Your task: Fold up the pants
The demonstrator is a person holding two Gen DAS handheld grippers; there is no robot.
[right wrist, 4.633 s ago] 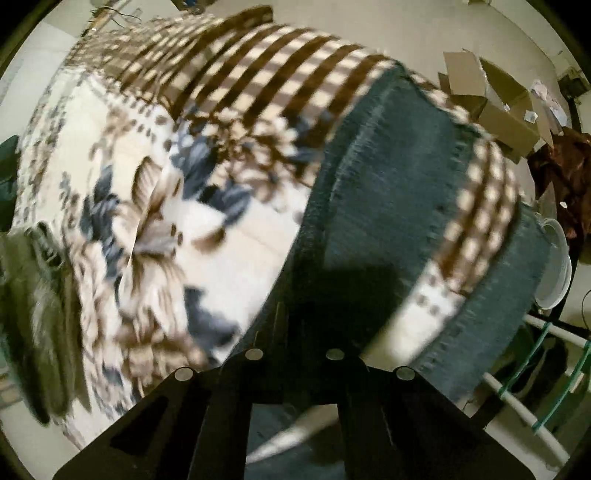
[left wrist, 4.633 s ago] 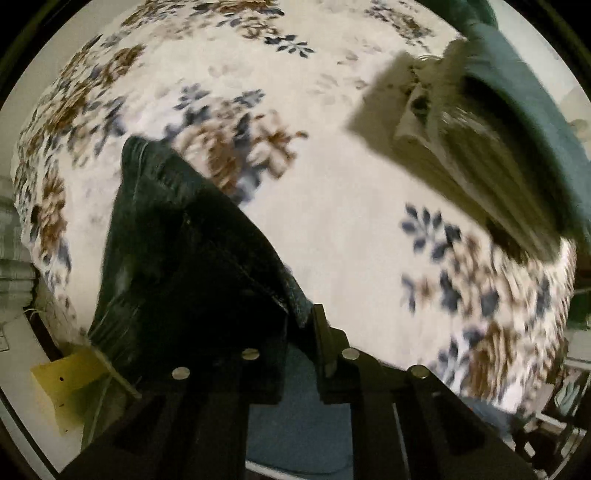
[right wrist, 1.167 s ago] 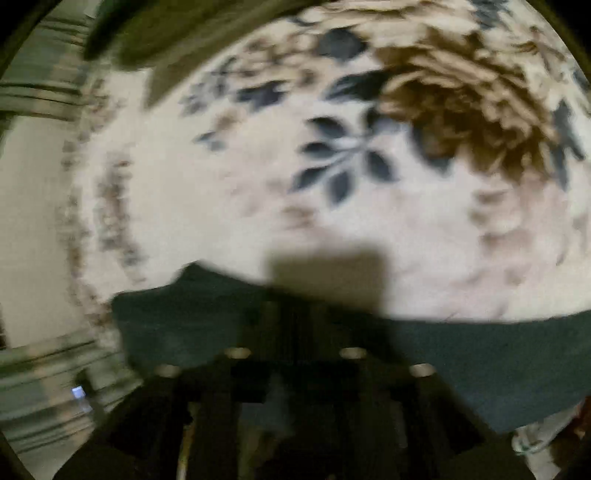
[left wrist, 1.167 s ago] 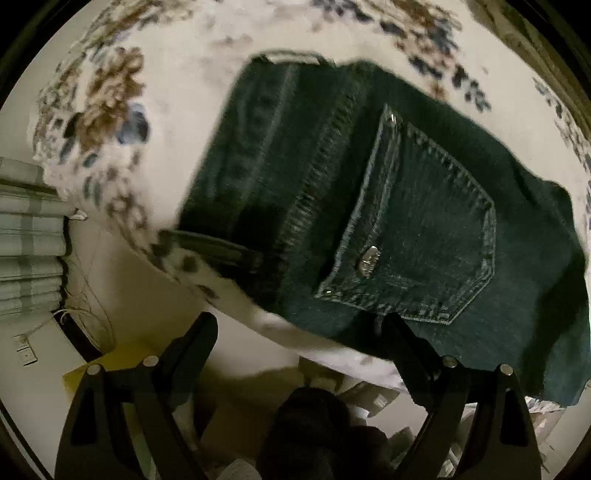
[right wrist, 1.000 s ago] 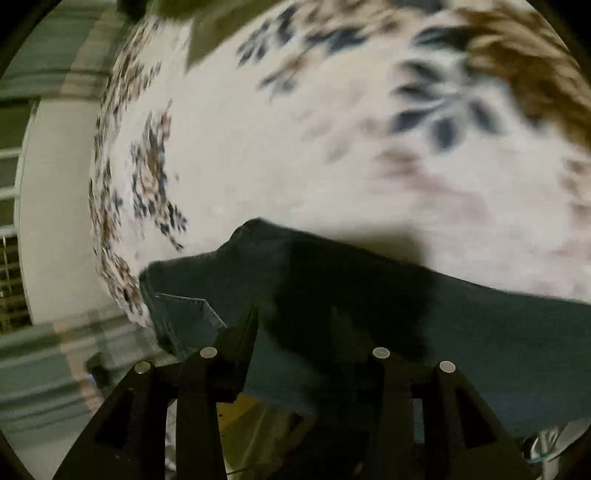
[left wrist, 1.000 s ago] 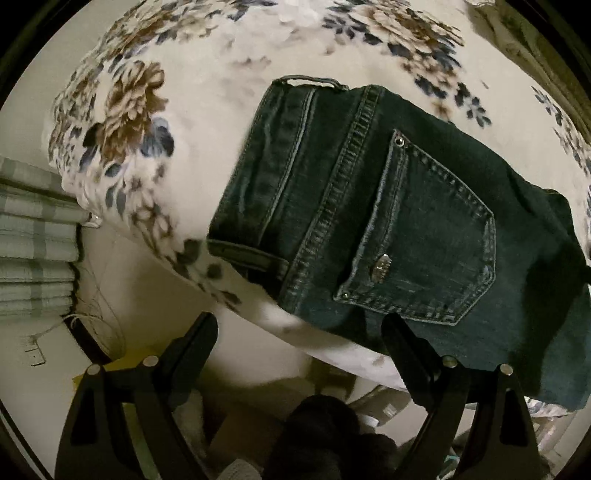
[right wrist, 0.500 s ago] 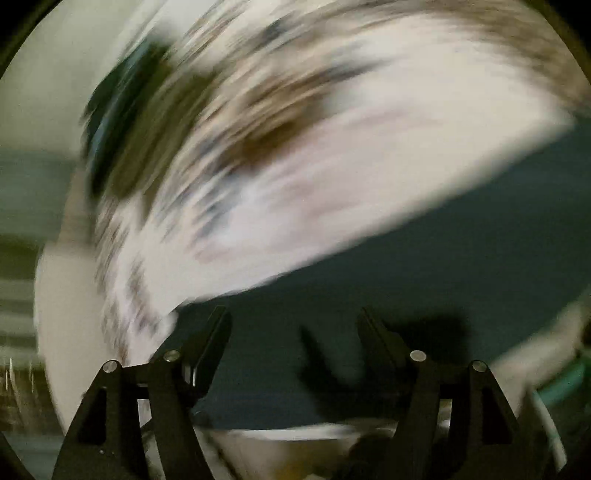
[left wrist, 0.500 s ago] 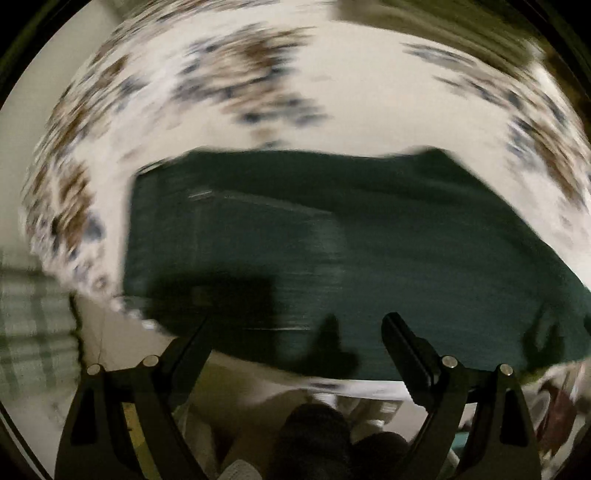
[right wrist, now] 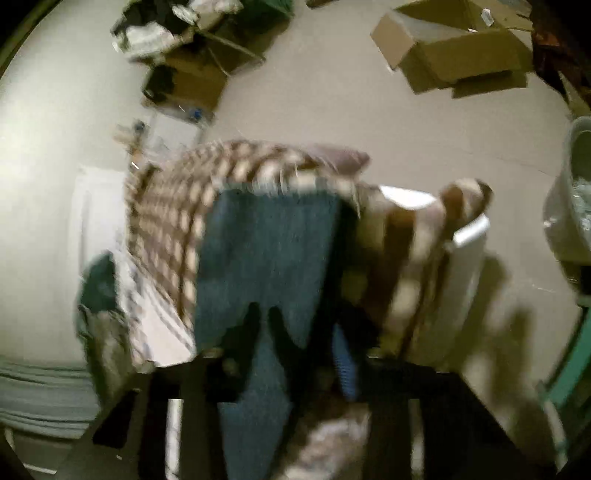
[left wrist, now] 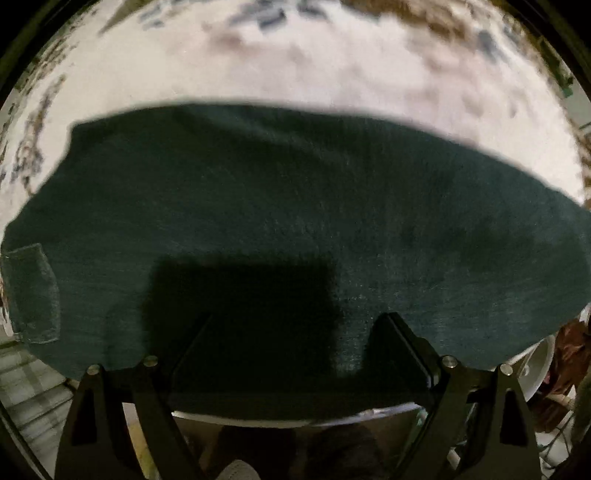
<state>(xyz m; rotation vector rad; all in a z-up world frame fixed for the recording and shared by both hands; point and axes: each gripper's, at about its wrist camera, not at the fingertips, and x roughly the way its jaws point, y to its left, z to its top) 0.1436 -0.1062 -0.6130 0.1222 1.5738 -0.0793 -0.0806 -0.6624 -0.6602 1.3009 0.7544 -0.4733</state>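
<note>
Dark blue jeans [left wrist: 295, 206] lie flat across the floral blanket [left wrist: 295, 66], filling the left wrist view; a back pocket [left wrist: 33, 295] shows at the far left. My left gripper [left wrist: 295, 325] is open, its fingers spread just over the near edge of the jeans, holding nothing. In the blurred right wrist view a jeans leg [right wrist: 266, 251] hangs over the checked end of the blanket [right wrist: 166, 206]. My right gripper [right wrist: 264, 325] sits low against that denim; the blur hides whether it grips.
Beyond the bed end the right wrist view shows bare floor with cardboard boxes [right wrist: 454, 55], a clothes pile [right wrist: 177, 29] and a pale bin [right wrist: 576, 192]. A white bowl [left wrist: 535, 369] sits below the bed edge at the left wrist view's right.
The left gripper has moved in lower over the jeans, staying open. The right gripper has swung from the blanket top to the bed's end, now facing the hanging leg and floor.
</note>
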